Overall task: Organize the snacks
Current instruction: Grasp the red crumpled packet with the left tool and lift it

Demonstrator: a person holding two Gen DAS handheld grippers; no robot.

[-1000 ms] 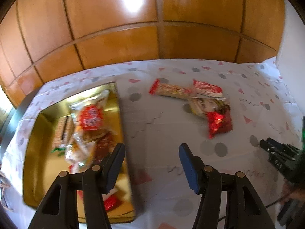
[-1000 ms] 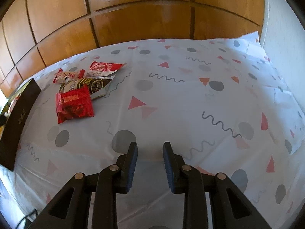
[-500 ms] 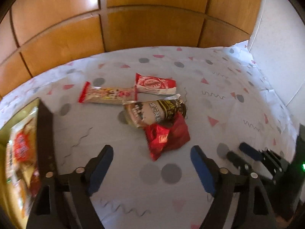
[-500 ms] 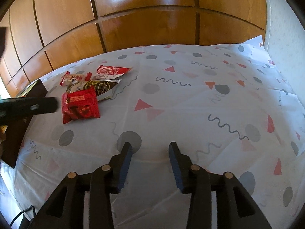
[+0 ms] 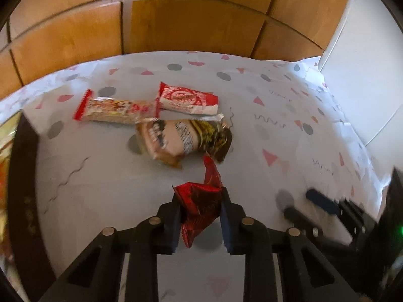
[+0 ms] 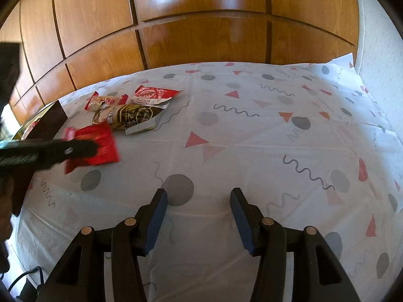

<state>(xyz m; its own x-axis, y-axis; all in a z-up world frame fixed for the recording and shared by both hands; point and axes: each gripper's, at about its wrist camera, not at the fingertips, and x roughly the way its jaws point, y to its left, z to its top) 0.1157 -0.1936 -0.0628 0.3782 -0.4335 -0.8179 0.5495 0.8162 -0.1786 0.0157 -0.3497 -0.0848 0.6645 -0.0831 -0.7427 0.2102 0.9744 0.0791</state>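
The left hand-held gripper (image 5: 200, 216), spread wide half a second earlier, is now clamped on the red snack packet (image 5: 201, 201) at lower centre. The right hand-held gripper (image 6: 199, 216) is held open, empty. Transfer to the tray (image 6: 47, 123) is judged next.

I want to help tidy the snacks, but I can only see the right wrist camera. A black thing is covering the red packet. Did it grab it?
Observer: Yes. In the left wrist view the left gripper is shut on the red packet, both fingers pressing its sides.
Operator: Is the packet flat?
Observer: No, it is crumpled between the fingers, one corner poking up.
Operator: What is my gripper doing?
Observer: The left view shows the right gripper low at the side, over the cloth, apart from the snacks.
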